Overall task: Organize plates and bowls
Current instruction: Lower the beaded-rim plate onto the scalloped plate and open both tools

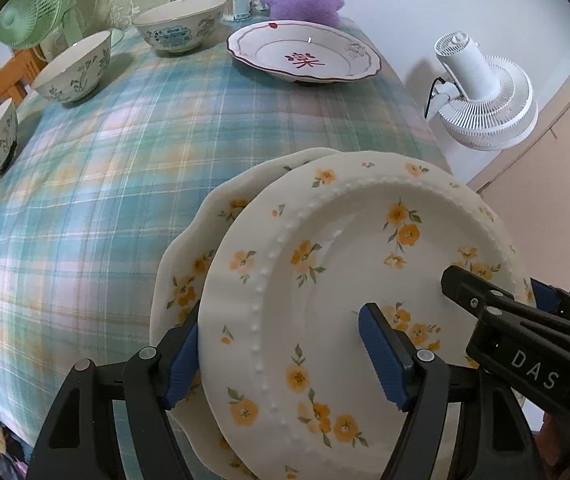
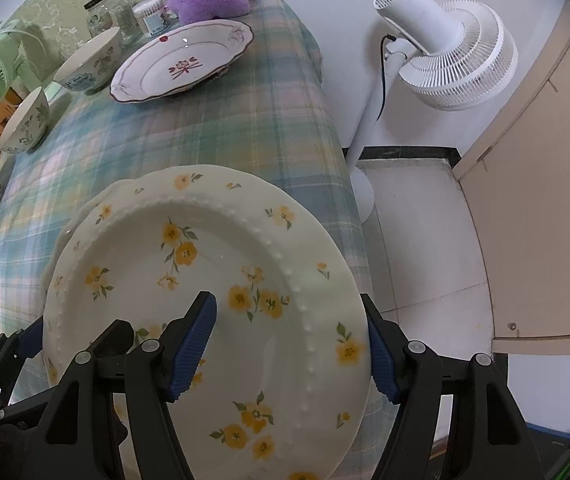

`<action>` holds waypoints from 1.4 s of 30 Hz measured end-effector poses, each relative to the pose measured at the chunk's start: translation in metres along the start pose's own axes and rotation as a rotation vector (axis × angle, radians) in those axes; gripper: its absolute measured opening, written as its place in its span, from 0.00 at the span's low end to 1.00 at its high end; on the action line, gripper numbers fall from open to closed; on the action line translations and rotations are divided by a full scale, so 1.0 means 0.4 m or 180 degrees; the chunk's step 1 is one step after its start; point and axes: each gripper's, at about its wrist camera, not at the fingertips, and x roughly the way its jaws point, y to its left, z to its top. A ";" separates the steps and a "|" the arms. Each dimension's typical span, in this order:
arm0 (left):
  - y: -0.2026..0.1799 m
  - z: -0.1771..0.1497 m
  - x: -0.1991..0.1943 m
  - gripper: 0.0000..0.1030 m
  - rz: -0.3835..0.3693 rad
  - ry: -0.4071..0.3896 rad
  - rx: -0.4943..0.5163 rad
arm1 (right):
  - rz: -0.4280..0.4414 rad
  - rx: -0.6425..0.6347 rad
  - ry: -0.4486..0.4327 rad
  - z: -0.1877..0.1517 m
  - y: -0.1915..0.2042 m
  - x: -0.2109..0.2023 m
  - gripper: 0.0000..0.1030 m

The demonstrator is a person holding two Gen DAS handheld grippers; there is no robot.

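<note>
Two grippers grasp one yellow-flowered plate point(image 1: 349, 280) by opposite rims, left gripper point(image 1: 285, 360) and right gripper point(image 2: 293, 348) both clamped on it; it hovers over a matching plate point(image 1: 189, 264) on the plaid tablecloth point(image 1: 125, 160).

I am reading white letters "DAS" on the black body of the right gripper point(image 1: 533, 292), in the left wrist view. A red character, 楽, is showing in the well of the red-rimmed plate point(image 1: 305, 50). I am finding nothing else legible.
</note>
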 end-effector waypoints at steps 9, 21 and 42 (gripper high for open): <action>-0.018 -0.005 0.004 0.77 0.0221 -0.0052 0.0010 | 0.0065 0.0058 -0.0045 -0.017 -0.014 0.009 0.70; -0.032 -0.003 0.004 0.80 0.0445 -0.0044 0.0004 | 0.0077 0.0016 -0.0088 -0.023 -0.005 0.013 0.70; -0.015 -0.019 -0.041 0.86 0.0493 -0.0067 -0.0020 | -0.0198 -0.0220 -0.0063 -0.059 -0.005 -0.047 0.40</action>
